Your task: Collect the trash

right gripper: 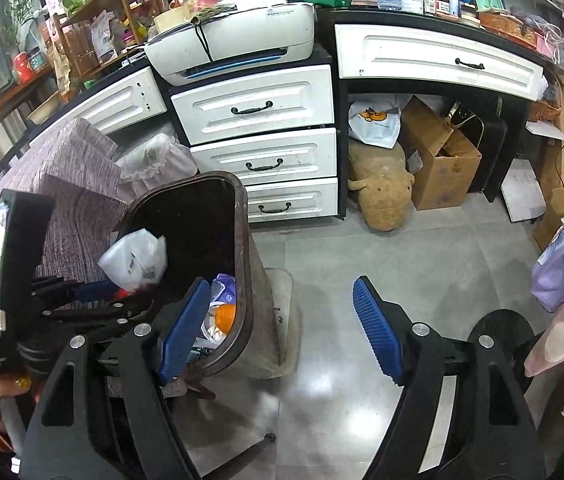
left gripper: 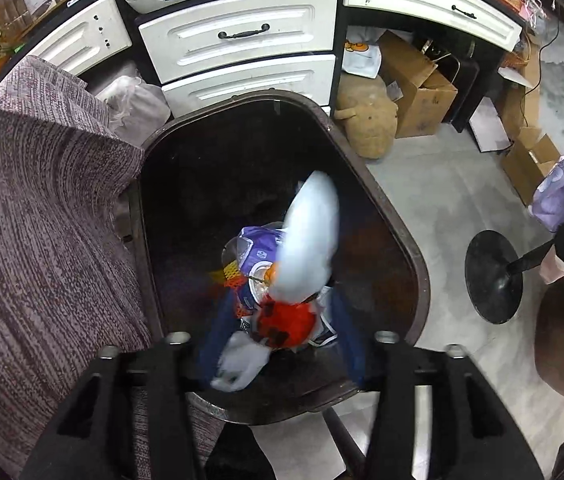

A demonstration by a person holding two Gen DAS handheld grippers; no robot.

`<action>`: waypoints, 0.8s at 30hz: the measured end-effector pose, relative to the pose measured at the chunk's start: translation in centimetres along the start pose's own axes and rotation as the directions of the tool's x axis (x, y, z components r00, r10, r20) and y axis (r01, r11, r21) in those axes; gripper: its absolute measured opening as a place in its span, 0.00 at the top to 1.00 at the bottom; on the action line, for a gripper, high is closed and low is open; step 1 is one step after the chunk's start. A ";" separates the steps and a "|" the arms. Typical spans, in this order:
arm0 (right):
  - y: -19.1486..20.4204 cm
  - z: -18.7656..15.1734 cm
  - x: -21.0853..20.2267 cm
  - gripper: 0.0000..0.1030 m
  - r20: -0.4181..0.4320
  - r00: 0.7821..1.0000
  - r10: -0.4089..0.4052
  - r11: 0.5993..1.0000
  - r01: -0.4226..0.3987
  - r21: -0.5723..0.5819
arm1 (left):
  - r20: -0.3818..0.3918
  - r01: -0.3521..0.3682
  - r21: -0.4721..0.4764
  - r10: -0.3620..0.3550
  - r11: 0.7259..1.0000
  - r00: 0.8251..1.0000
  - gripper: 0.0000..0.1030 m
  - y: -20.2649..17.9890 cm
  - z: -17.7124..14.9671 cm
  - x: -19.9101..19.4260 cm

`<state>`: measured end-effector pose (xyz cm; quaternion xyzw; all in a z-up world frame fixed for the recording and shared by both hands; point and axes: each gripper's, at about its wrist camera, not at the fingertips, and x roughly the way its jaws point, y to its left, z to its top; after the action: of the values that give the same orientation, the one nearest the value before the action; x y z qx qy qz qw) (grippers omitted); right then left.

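The tall dark brown plastic trash bin (left gripper: 402,236) is seen directly below and ahead of the left tool (left gripper: 277,344), its open mouth filling the space between the blue pads. Inside it, purple-and-white packaging (left gripper: 251,254) and an orange mesh scrap (left gripper: 230,276) are already lying at the bottom. A crumpled white plastic bag with a red-orange printed patch (left gripper: 306,256) is caught blurred just beyond the left tool's tips; it appears to be dropping into the bin, though whether a corner is pinched cannot be told. The left tool's pads are set wide apart, so it is judged released.

From the right tool (right gripper: 282,324), the same bin is seen ahead and to the left, with the white bag poking above its rim on the far-left side and the left tool just beside it. The right tool's ribbed blue pads (right gripper: 376,330) are spread wide with only grey polished floor (right gripper: 362,248) between them; nothing is gripped. Its left pad overlaps the bin's near rim in view.

The step in hand is judged to be the deposit of a piece of trash. Next, the left tool would need to be lifted clear of the bin mouth, and another loose item sought; none is plainly identified on the floor here.
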<state>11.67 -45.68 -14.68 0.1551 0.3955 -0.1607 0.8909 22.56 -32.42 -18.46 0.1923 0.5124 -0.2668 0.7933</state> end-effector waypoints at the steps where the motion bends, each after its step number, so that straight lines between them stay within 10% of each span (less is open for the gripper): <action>1: 0.1 0.0 0.0 0.28 -0.002 1.000 -0.001 1.000 0.001 -0.003 | 0.002 0.005 0.002 -0.005 1.000 1.000 0.28 0.0 0.0 0.0; 6: 0.3 -0.1 -0.1 0.28 -0.009 1.000 -0.008 1.000 0.008 -0.004 | 0.029 -0.016 0.020 0.016 1.000 0.999 0.13 -0.4 0.0 -0.7; 24: 2.2 2.0 -5.5 0.17 0.103 0.995 -0.005 1.000 0.005 0.005 | 0.278 0.005 -0.051 0.009 0.999 0.961 0.05 2.9 -5.8 -13.8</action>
<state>10.39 -43.63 -8.93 0.1477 0.3490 -0.1717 0.9093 15.64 -23.66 -8.02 0.1331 0.4025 -0.2772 0.8622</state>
